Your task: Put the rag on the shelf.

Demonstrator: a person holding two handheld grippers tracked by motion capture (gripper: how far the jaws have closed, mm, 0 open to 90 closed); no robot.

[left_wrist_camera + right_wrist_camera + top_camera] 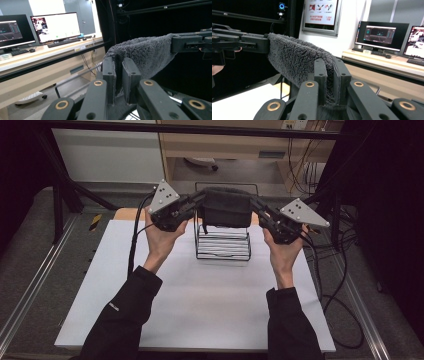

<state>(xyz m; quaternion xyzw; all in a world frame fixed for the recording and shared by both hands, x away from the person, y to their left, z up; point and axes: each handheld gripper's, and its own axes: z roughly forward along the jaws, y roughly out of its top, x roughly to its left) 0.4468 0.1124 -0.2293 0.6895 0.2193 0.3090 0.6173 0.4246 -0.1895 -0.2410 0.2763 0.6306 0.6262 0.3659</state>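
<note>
Two grippers share one load at this moment, and I go from the biggest thing down. Widest is the counter (200, 305), a white sheet on a frame, with a bare middle and near part. Beyond it I see a pale desk with monitors (53, 26), a poster on the far wall, and cables down the right side. At the far middle of the counter stands a black wire rack (223, 242), upright, its white-lined bars showing through. Above the rack hangs the dark grey towel (226, 206), stretched level between my hands, sagging a little in the middle. I judge it light, soft and floppy, with a fleecy pile that grips well and nothing to break; it holds no shape, so I take it at the top corners, pinched deep. My left gripper (119, 78) is closed tight on the towel's left edge, the pile bunched between the jaws. My right gripper (330, 81) is clamped the same way on the right edge.
</note>
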